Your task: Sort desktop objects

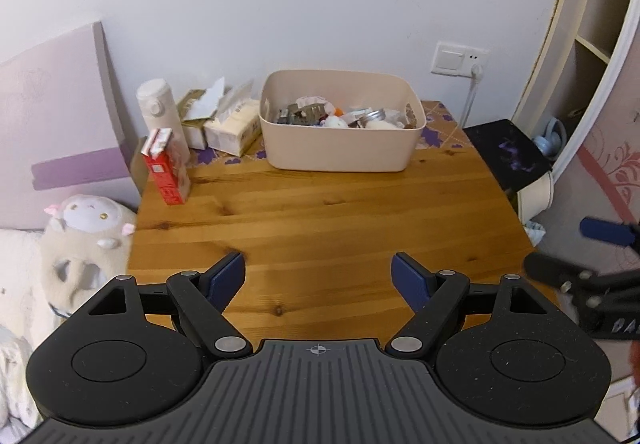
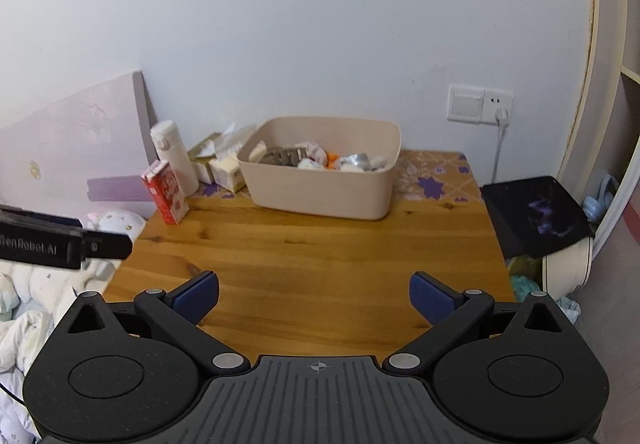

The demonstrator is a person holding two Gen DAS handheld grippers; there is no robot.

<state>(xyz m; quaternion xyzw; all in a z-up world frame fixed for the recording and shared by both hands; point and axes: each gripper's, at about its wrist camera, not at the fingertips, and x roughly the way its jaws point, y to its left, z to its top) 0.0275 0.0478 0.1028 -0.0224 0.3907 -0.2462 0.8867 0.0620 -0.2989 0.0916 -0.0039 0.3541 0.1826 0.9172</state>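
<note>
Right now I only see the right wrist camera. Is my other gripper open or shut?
Observer: Open. The left wrist view shows the left gripper with its jaws spread wide and nothing between them.
Operator: What's that fluffy white thing half hidden on my left?
Observer: A plush sheep with pink ears and small gold eyes. It sits just off the left edge of the table.

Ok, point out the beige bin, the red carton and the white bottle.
beige bin [image 1: 340, 147]: left wrist view, front wall.
red carton [image 1: 167, 179]: left wrist view, red front face.
white bottle [image 2: 176, 159]: right wrist view, middle of body.
</note>
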